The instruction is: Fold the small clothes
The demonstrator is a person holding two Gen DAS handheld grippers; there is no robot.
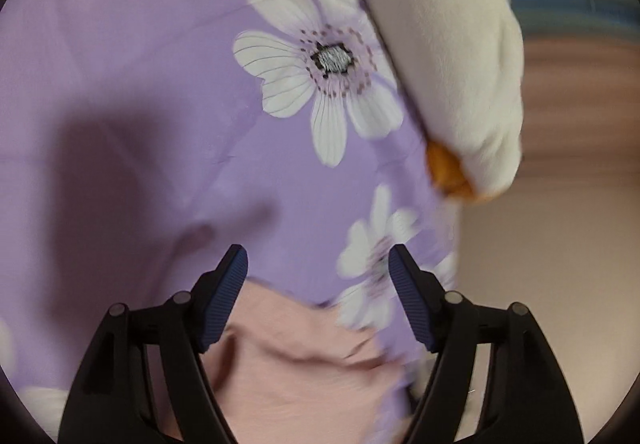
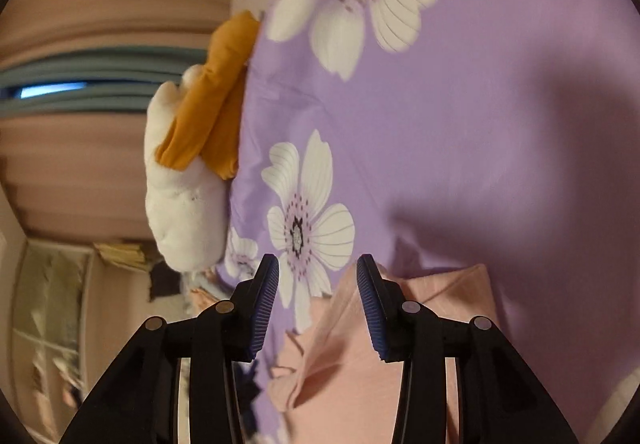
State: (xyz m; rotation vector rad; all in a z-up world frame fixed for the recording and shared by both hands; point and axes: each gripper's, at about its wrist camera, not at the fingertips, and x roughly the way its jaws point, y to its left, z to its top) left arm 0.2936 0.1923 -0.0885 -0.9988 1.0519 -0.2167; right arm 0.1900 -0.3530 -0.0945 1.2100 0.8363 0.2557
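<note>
On the left, the left tool [image 1: 318, 264] hangs over the bed with its jaws spread wide and nothing between them. Just beneath it lies a rumpled pale pink cotton garment [image 1: 304, 356], its near edge bunched and creased against the lilac bedsheet printed with large white flowers [image 1: 160, 84]. I cannot tell whether the ribbed blue pads [image 1: 224, 300] touch the cloth or hover a little above it; the picture is smeared with motion. Beyond, at the sheet's far edge, a cream plush toy with an orange foot [image 1: 444, 56] lies on the bed.

Over to the right, the right tool [image 2: 318, 276] is likewise parted, gripping nothing. The same pink garment [image 2: 360, 364] sits below and slightly to its right side, with a raised fold running up towards one pad [image 2: 370, 308]. The plush toy [image 2: 188, 184] shows here too, well apart from the garment, orange legs against the sheet [image 2: 480, 124].

To my eye the folding has barely started: the garment is still crumpled, and both tools look poised to take hold. The next move, I'd judge, calls for each tool to close on a separate corner or hem, then lift and spread the cloth flat before any fold. A pinch that gathers the bedsheet along with the garment would be the thing to avoid.
</note>
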